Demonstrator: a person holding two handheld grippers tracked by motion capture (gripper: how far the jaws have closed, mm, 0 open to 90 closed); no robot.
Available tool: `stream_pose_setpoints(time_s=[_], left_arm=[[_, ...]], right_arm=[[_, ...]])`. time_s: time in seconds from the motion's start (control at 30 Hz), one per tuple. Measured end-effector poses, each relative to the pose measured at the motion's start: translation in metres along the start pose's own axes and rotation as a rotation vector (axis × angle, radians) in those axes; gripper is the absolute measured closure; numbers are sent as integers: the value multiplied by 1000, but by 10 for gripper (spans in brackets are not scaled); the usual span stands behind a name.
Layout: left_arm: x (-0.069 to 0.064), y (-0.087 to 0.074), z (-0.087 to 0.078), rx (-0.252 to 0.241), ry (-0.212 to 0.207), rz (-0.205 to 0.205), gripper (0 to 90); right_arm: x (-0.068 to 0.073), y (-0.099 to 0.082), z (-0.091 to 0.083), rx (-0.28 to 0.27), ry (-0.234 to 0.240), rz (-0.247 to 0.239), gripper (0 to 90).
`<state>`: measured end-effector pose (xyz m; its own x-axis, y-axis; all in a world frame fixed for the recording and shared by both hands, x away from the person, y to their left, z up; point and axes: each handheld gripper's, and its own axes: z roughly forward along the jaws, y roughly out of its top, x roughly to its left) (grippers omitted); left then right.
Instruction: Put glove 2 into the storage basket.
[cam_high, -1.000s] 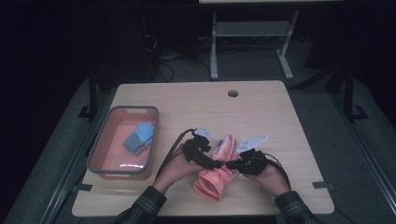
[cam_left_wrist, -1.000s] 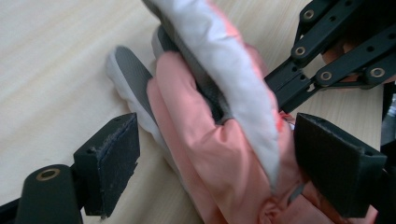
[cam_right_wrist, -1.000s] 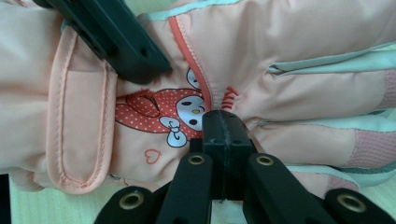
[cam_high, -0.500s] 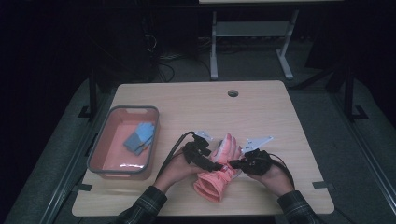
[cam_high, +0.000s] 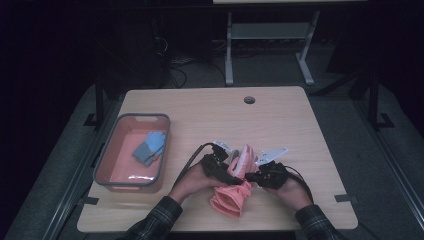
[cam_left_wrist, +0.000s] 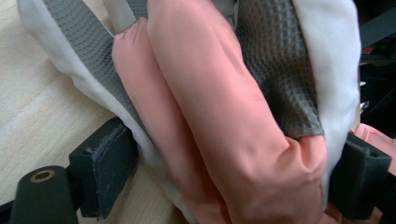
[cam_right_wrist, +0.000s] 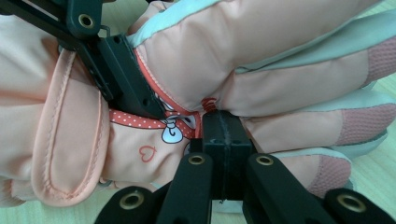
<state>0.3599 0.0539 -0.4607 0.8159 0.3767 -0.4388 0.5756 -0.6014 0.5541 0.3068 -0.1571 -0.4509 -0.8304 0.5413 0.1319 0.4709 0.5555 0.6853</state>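
Observation:
A pink padded glove (cam_high: 231, 196) with grey grip patches lies at the table's near edge, its cuff toward the person. My left gripper (cam_high: 231, 169) is shut across the glove's fingers (cam_left_wrist: 219, 107), one black pad (cam_left_wrist: 108, 164) on each side. My right gripper (cam_high: 251, 177) comes in from the right. Its jaws are shut together, and the tips (cam_right_wrist: 221, 125) press against the glove (cam_right_wrist: 140, 158) at the wrist seam, beside a small orange coil. No fabric shows between its pads. The left gripper's jaw crosses the upper left of the right gripper view.
A pink bin (cam_high: 107, 152) with a grey rim stands at the left of the wooden table (cam_high: 280, 125) and holds a blue folded item (cam_high: 150, 146). A cable hole (cam_high: 249, 99) sits near the far edge. Dark floor and a metal stand lie beyond.
My left gripper has sunk a little toward the table with the glove's fingers still in it. The right gripper has stayed where it was.

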Motion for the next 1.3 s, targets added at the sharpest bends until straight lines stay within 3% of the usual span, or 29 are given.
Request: stream_pose_setpoints(time_s=[0.13, 0.3, 0.5, 0.6, 0.67, 0.83, 0.87, 0.97, 1.1, 1.2, 1.3], left_arm=[[1, -1, 0, -6, -33, -11, 197], [5, -4, -1, -14, -71, -55, 338], [3, -5, -5, -18, -49, -57, 491], [3, -4, -8, -13, -42, -42, 538], [3, -5, -9, -17, -42, -43, 555], [-6, -3, -15, -43, -14, -42, 578], [-8, -2, -16, -48, -11, -37, 582], [-12, 0, -20, -59, -6, -25, 583], [-14, 4, -29, -78, 4, -13, 584], [-16, 6, -37, -100, 19, -6, 586], [-18, 8, -46, -112, 29, -4, 587]], right_arm=[[-1, 0, 1, 0, 2, -6, 900], [-2, 0, 1, -1, 1, 3, 900], [-4, -1, -1, -15, 18, 17, 896], [-7, -4, -12, -52, 47, 35, 778], [-10, -8, -24, -78, 40, 49, 718], [-26, -30, -46, -142, -46, 102, 482], [-31, -34, -48, -142, -64, 139, 460], [-48, -45, -49, -158, -128, 183, 378], [-59, -52, -43, -97, -236, 212, 309], [-65, -54, -36, -58, -293, 240, 279], [-67, -55, -31, -45, -337, 231, 254]])
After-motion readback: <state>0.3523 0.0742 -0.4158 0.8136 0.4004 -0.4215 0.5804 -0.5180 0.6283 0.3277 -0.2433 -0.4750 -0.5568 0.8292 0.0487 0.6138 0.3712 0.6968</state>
